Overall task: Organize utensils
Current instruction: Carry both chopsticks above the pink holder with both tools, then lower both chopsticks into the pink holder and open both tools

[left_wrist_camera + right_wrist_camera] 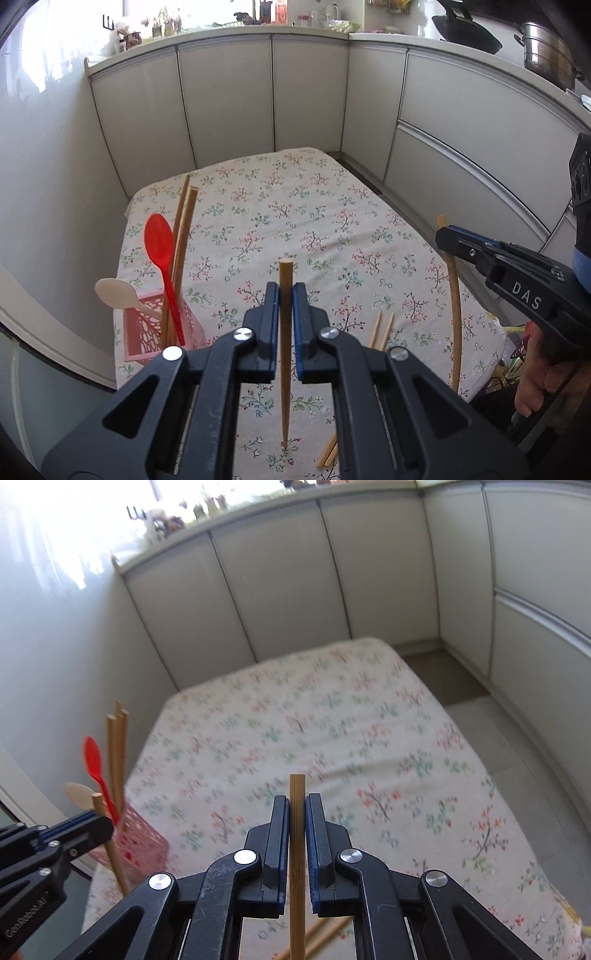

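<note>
Tablecloth (295, 221): cream, small floral sprigs in red, teal and green with dark twigs. Basket (147, 332), left of the left gripper (285, 295): pink lattice. In it, a red spoon (159, 243), a cream spoon (114, 293), tan chopsticks (186, 221). Both grippers black with blue pads (298, 332); right gripper (296, 812) likewise. Cabinets (229, 99) ahead: pale grey.

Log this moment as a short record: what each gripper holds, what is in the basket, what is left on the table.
left gripper: shut on a chopstick, tapered end hanging down
right gripper: shut on a second chopstick
pink basket: holds a red spoon, a white spoon and upright chopsticks
loose on the tablecloth: a pair of chopsticks
surface: table under a floral cloth, beside white cabinets
</note>
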Motion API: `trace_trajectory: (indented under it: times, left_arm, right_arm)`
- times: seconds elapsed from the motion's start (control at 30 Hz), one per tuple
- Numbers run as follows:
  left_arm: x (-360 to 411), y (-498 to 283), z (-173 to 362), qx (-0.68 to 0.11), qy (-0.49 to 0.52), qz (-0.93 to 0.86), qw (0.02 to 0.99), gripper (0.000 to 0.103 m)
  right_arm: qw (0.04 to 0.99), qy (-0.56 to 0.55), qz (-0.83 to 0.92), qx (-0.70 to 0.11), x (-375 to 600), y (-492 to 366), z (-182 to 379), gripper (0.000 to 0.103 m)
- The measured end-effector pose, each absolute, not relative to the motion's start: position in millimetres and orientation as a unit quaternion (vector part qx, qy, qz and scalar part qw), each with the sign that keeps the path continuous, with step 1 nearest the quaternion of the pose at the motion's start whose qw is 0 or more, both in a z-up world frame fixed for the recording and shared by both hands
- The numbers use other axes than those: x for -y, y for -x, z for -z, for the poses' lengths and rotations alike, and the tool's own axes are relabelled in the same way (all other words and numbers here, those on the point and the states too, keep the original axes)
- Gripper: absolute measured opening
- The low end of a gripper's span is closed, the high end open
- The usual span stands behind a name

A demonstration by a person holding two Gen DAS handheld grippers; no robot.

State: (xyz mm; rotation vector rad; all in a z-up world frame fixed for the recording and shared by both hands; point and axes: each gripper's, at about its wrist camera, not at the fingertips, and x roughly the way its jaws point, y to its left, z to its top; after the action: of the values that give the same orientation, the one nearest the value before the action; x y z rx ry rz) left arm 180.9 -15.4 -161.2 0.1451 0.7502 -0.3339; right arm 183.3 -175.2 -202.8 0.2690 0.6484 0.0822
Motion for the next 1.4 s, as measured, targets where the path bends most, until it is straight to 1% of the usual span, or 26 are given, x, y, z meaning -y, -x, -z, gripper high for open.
trace_trajectory:
  times: [0.3,0.6,0.8,0.97,1.03,1.23,1.4]
  left_arm:
    - [1.8,-160.5,113.9,-0.283,-0.045,0.168,0.943,0.008]
    - [-44.5,-144.9,63.8,-0.161,-0.019,0.101,0.982,0.008]
    - [-75.4,-160.0,62.6,-0.138,-0.001,0.05,0.989,0.008]
    - [-82.8,-175.0,77.6,-0.114,-0.023,0.03,0.993,0.008]
    - [-83.2,-184.7,88.5,-0.119,-0.035,0.026,0.992,0.008]
    - [-87.0,-217.2,122.7,-0.184,-0.041,0.029,0.982,0.008]
    - [-94.1,-227.7,136.0,-0.228,-0.015,0.046,0.973,0.008]
  right_arm:
    - [0.965,-0.125,-0.084,-0.216,161.7,-166.1,151.2,0.008]
    - [0.971,-0.144,-0.13,-0.139,144.2,-165.7,111.3,0.008]
    - [0.968,-0.161,-0.159,-0.105,117.7,-178.1,100.1,0.008]
    - [0.965,-0.178,-0.175,-0.083,93.1,-191.0,95.8,0.008]
    - [0.964,-0.184,-0.177,-0.078,82.5,-198.4,95.7,0.008]
    - [0.967,-0.193,-0.153,-0.064,52.2,-222.9,102.4,0.008]
    - [0.968,-0.206,-0.13,-0.065,35.1,-243.3,112.4,0.008]
